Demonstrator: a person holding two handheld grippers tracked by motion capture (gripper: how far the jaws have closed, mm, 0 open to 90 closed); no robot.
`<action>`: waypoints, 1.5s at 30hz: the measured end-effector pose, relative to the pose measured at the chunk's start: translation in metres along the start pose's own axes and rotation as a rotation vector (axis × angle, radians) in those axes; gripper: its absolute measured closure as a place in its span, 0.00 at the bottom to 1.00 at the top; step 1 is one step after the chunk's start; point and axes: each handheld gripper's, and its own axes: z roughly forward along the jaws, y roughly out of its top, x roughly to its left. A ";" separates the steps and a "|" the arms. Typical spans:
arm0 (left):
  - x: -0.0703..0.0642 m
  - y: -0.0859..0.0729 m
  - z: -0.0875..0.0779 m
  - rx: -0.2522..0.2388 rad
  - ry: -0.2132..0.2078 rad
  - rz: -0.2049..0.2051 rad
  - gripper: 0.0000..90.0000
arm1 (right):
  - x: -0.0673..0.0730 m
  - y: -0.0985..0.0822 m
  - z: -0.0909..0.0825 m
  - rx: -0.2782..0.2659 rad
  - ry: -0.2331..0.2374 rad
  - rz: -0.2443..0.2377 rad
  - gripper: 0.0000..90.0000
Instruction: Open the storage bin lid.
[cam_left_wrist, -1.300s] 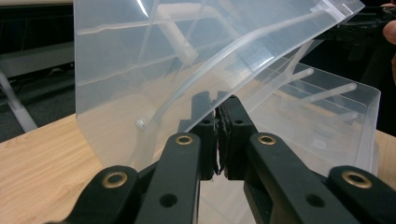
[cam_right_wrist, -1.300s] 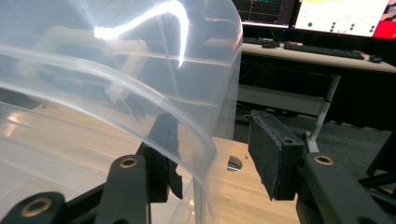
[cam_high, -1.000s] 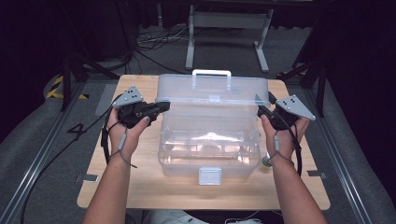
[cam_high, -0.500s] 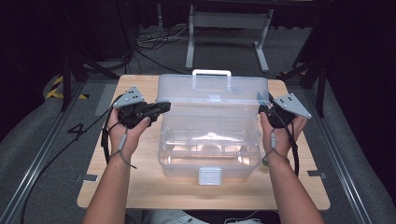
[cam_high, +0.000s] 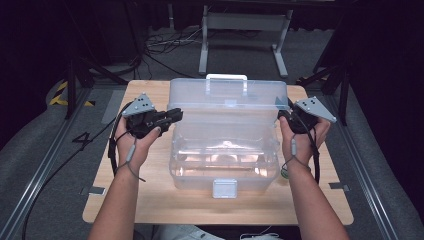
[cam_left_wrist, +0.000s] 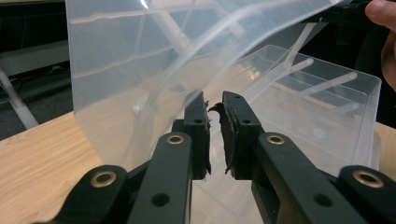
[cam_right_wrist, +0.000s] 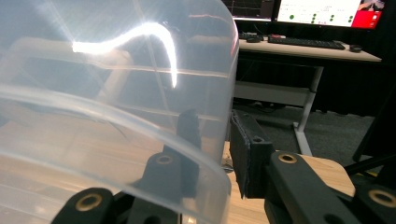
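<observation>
A clear plastic box (cam_high: 225, 165) sits in the middle of the counter (cam_high: 150, 202). Its lid (cam_high: 227, 102) is swung up and stands at the far side, with the white handle (cam_high: 226, 77) on top and the white latch (cam_high: 224, 188) on the near wall.

We hold the left gripper (cam_high: 175, 114) at the lid's left edge and the right gripper (cam_high: 281, 114) at its right edge. In the left gripper view the fingers have just been opening. A narrow gap shows between the pads, and we see no lid wall pinched in it. In the right gripper view the fingers have just been closing with the lid's rim between them, one finger inside the lid and one outside. They seem to press on it.

We judge the box to be light and apparently empty, so the base could slide or tip if we pull on the lid alone. The plastic is thin, smooth and springy. It will likely flex under a hard squeeze and slip from a loose one, and the hinge would not take much twisting.

The best hold is probably the side rims of the lid, where the folded edge is stiffest. We should take both sides at matching height so the lid swings evenly. To carry the box once it is closed, the handle looks the safer place.
</observation>
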 end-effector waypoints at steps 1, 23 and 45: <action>0.000 -0.001 -0.001 0.002 0.002 0.000 0.89 | -0.001 0.000 0.001 -0.001 0.000 0.003 0.83; -0.008 -0.017 -0.027 0.062 0.021 -0.011 0.89 | -0.014 0.018 0.030 0.057 0.042 0.076 0.83; -0.050 -0.063 -0.013 0.343 -0.291 0.084 0.78 | -0.025 0.030 0.053 0.130 0.073 0.107 0.82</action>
